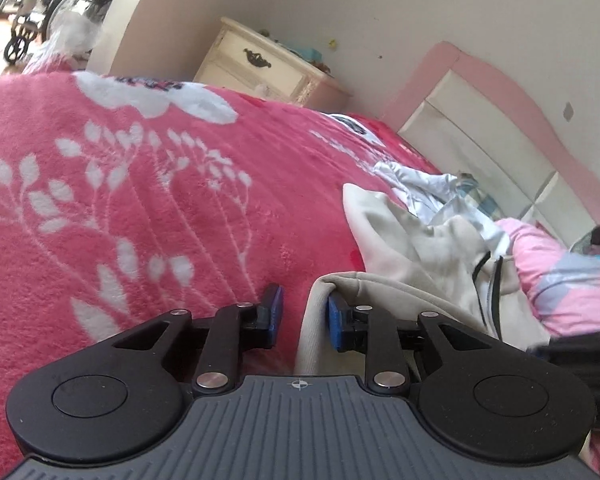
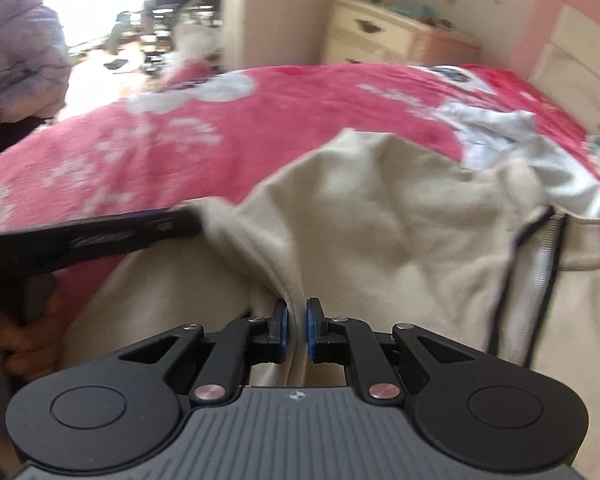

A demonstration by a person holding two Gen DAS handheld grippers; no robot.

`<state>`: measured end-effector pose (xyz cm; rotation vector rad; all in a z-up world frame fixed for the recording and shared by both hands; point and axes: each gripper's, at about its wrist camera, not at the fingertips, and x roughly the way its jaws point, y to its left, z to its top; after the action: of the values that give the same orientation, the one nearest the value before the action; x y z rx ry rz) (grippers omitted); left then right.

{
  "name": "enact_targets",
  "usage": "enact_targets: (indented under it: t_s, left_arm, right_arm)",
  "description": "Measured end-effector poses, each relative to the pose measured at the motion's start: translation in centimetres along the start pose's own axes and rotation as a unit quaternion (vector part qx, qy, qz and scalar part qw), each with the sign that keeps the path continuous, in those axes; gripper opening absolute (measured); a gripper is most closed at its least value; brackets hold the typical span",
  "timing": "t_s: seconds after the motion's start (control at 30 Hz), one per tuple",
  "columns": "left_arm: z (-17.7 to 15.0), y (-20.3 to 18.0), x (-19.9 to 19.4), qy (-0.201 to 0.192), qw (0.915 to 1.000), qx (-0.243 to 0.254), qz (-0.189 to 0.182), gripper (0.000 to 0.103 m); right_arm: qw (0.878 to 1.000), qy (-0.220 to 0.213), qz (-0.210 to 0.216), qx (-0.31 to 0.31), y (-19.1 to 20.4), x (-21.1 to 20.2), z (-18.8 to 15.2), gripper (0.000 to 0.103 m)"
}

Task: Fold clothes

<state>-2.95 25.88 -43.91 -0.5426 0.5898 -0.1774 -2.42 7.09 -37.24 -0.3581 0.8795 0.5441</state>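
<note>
A cream zip-up hoodie (image 2: 380, 216) lies crumpled on a pink floral blanket (image 1: 140, 200). It also shows in the left wrist view (image 1: 412, 248). My right gripper (image 2: 297, 330) is shut on a fold of the hoodie's cream fabric. My left gripper (image 1: 305, 316) is open, with an edge of the hoodie lying between its blue pads and against the right one. The left gripper's black body (image 2: 100, 236) shows at the left of the right wrist view, touching the hoodie's left edge.
A white garment (image 2: 508, 136) lies past the hoodie, with a pink and lilac garment (image 1: 560, 280) to the right. A cream nightstand (image 1: 268, 64) stands beyond the bed, a pink headboard (image 1: 500, 112) to the right. A wheelchair (image 1: 60, 4) is far left.
</note>
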Motion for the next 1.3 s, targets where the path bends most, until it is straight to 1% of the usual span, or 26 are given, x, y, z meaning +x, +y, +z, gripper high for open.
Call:
enact_targets:
  t_s: [0.07,0.17,0.2,0.23,0.27,0.33,0.4,0.47,0.53,0.6,0.63,0.7,0.77,0.8,0.87,0.97,1.0,1.03,1.1,1.13,1.2,1.27,1.3]
  left_arm:
    - [0.1,0.3,0.1,0.001,0.9999,-0.011,-0.001,0.023]
    - [0.3,0.6,0.1,0.003,0.9998,-0.021,-0.002,0.022]
    - [0.3,0.6,0.2,0.003,0.9998,-0.022,-0.002,0.022]
    - [0.4,0.6,0.2,0.002,0.9997,-0.023,-0.003,0.022]
    - [0.4,0.7,0.2,0.002,0.9997,-0.023,-0.003,0.022]
    - [0.4,0.7,0.2,0.002,0.9997,-0.025,-0.004,0.022]
    - [0.5,0.8,0.2,0.002,0.9996,-0.028,-0.005,0.022]
    - [0.5,0.8,0.1,0.002,0.9994,-0.032,-0.007,0.022]
    - [0.6,0.9,0.1,0.003,0.9993,-0.037,-0.009,0.022]
    - [0.5,1.0,0.1,0.004,0.9992,-0.039,-0.009,0.022]
    - [0.5,1.0,0.1,0.004,0.9991,-0.041,-0.009,0.022]
    - [0.3,0.9,0.1,0.003,0.999,-0.044,-0.009,0.022]
    - [0.4,1.2,-0.2,-0.004,0.9981,-0.06,-0.012,0.021]
    - [0.6,1.6,-0.7,-0.023,0.997,-0.074,-0.008,0.021]
    - [1.0,2.8,-1.7,-0.058,0.992,-0.112,-0.005,0.024]
    - [0.9,4.0,-1.8,-0.067,0.9851,-0.157,-0.023,0.025]
    - [0.9,4.4,-1.8,-0.07,0.9823,-0.171,-0.029,0.028]
    - [0.9,4.0,-1.7,-0.068,0.9841,-0.16,-0.037,0.033]
    - [0.8,2.8,-1.2,-0.053,0.9891,-0.128,-0.05,0.033]
    - [0.7,2.1,-0.8,-0.042,0.9921,-0.107,-0.051,0.033]
    - [0.4,1.0,-0.3,-0.028,0.9962,-0.072,-0.041,0.033]
    - [0.1,0.1,0.2,-0.018,0.9986,-0.042,-0.027,0.033]
    - [-0.1,-0.1,0.4,-0.015,0.9991,-0.035,-0.018,0.033]
  right_arm:
    - [0.999,0.024,0.026,-0.038,1.5,0.3,-0.7,0.012]
    - [0.995,0.043,0.035,-0.085,2.9,0.2,-1.3,0.016]
    - [0.994,0.044,0.04,-0.092,3.0,-0.1,-1.2,0.021]
    - [0.994,0.042,0.056,-0.081,2.6,-0.6,-0.9,0.024]
    - [0.995,0.038,0.078,-0.055,1.7,-1.0,-0.3,0.027]
    - [0.993,0.025,0.118,0.006,-0.5,-1.8,0.9,0.027]
    - [0.99,-0.001,0.13,0.053,-2.1,-2.3,2.1,0.027]
    - [0.989,-0.025,0.129,0.07,-2.8,-2.5,3.1,0.026]
    - [0.991,-0.036,0.113,0.059,-2.4,-2.1,3.8,0.023]
    - [0.994,-0.035,0.099,0.034,-1.4,-1.0,4.1,0.02]
    - [0.995,-0.03,0.097,0.02,-0.8,-0.2,4.0,0.016]
    - [0.995,-0.02,0.095,-0.002,0.1,1.5,3.7,0.015]
    - [0.995,-0.017,0.096,-0.005,0.6,2.9,3.4,0.014]
    - [0.995,-0.019,0.098,0.0,0.7,3.5,3.2,0.014]
    - [0.994,-0.026,0.103,0.008,0.9,4.2,3.1,0.014]
    - [0.995,-0.029,0.094,-0.008,1.5,4.7,2.7,0.014]
    - [0.995,-0.03,0.092,-0.014,1.6,4.5,2.6,0.015]
    - [0.995,-0.03,0.092,-0.016,1.6,4.0,2.5,0.015]
    - [0.995,-0.028,0.1,-0.006,1.0,2.9,2.5,0.016]
    - [0.994,-0.029,0.104,0.003,0.5,2.3,2.6,0.016]
    - [0.994,-0.032,0.099,0.032,-1.1,1.1,2.9,0.019]
    - [0.992,-0.036,0.092,0.078,-2.9,0.9,3.8,0.03]
    - [0.99,-0.038,0.088,0.101,-3.8,0.9,4.2,0.032]
